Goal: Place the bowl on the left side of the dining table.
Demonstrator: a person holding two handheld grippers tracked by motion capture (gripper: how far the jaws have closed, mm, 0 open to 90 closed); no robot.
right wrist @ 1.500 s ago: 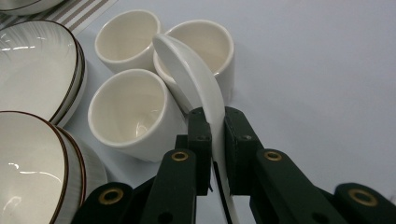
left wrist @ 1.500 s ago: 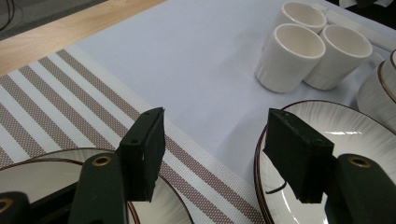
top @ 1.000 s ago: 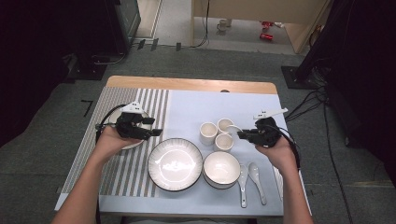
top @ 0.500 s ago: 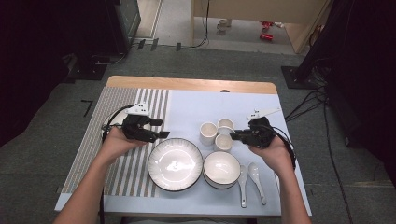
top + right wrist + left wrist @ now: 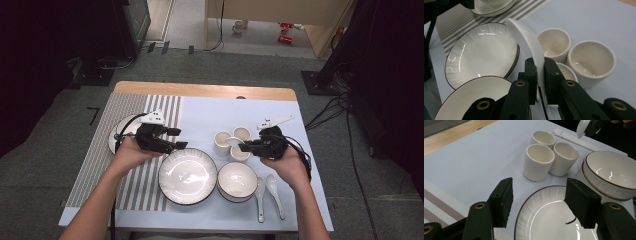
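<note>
Both hands have drifted inward: right gripper (image 5: 538,75) pinches a white spoon (image 5: 529,42) above the cups (image 5: 231,142), left gripper (image 5: 539,200) spread over the plate (image 5: 544,220).

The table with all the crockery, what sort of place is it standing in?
Probably a lab or studio set up for recording, not a dining room: the table stands on grey carpet with cables across the floor, dark stands around it, and a person works handheld grippers over the plate.

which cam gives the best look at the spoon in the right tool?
Right gripper view: the white spoon sits edge-on, clamped between the right tool's jaws. The left gripper view catches its bowl tip at the top edge. In the high view it is a small sliver over the cups.
</note>
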